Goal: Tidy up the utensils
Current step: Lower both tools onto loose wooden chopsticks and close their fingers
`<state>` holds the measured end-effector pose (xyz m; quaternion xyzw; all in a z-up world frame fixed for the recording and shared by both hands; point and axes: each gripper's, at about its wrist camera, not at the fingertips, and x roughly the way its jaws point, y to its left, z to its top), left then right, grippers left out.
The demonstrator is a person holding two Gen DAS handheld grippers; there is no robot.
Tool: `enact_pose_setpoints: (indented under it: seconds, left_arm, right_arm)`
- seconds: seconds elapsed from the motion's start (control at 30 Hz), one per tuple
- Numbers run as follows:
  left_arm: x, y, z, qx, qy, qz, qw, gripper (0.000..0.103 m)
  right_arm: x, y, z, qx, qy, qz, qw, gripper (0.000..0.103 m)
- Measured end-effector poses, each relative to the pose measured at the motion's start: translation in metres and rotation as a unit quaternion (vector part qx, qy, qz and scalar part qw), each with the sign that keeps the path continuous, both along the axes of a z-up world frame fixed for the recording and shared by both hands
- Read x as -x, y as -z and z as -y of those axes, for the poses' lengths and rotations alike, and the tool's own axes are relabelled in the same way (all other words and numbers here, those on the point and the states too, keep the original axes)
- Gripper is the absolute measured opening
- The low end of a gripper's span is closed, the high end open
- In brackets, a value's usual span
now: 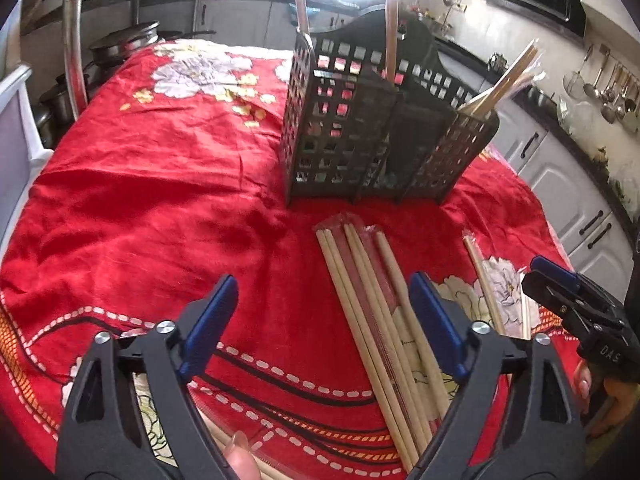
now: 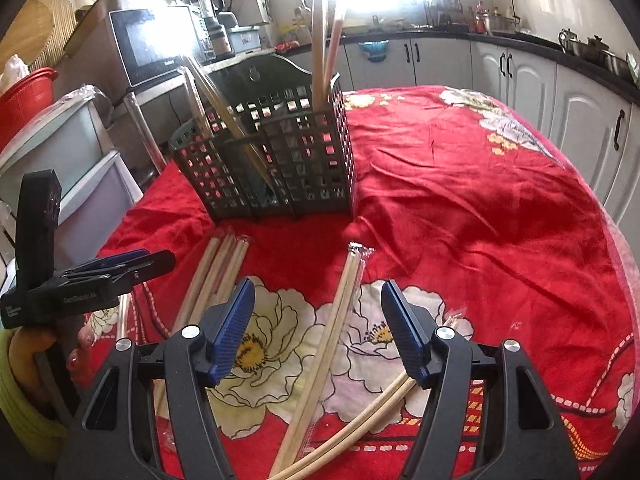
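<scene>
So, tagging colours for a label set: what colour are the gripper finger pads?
Dark blue, ribbed pads on black arms; the right wrist view shows them best.

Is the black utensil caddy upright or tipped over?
Upright: the caddy stands on its base on the red cloth, chopsticks poking out the top.

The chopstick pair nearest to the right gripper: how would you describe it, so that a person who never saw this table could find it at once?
Start at the dark lattice utensil holder standing on the red floral cloth. In front of it lie a bundle of chopsticks to the left and one lone wrapped pair to the right. That pair lies alone in a clear sleeve, running toward the open right gripper.
</scene>
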<state>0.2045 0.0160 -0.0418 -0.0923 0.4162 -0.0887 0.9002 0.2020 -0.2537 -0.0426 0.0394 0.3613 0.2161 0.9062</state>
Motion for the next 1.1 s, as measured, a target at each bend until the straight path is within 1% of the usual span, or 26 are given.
enact_pose_setpoints:
  seconds: [0.03,0.1,0.17,0.27,0.37,0.53,1.0,1.1]
  left_arm:
    - [-0.002,0.002,0.000,0.003,0.002,-0.005,1.0000,0.069]
    - [-0.006,0.006,0.000,0.008,0.005,-0.015,0.9998,0.063]
    - [-0.009,0.009,-0.001,0.014,0.006,-0.024,0.9996,0.054]
    - [-0.017,0.015,-0.003,0.024,0.007,-0.043,0.9987,0.043]
    - [-0.024,0.020,-0.003,0.030,0.007,-0.056,0.9980,0.035]
    - [-0.035,0.021,-0.002,0.036,0.007,-0.064,0.9973,0.026]
    - [-0.064,0.025,0.000,0.039,0.004,-0.079,0.9961,0.024]
    - [-0.067,0.025,0.003,0.033,0.004,-0.078,0.9964,0.024]
  right_arm:
    - [-0.001,0.002,0.000,0.001,-0.001,-0.003,1.000,0.063]
    - [-0.003,0.005,-0.001,0.002,-0.002,-0.011,1.000,0.063]
    - [-0.004,0.007,-0.002,0.000,-0.005,-0.013,1.000,0.063]
    - [-0.006,0.008,-0.003,0.000,-0.007,-0.017,1.000,0.063]
    - [-0.008,0.009,-0.003,-0.001,-0.008,-0.018,1.000,0.063]
    - [-0.015,0.011,-0.003,0.001,-0.008,-0.030,1.000,0.063]
    - [-0.047,0.022,-0.011,0.017,-0.014,-0.072,0.997,0.063]
    - [-0.056,0.025,-0.011,0.018,-0.007,-0.082,0.996,0.061]
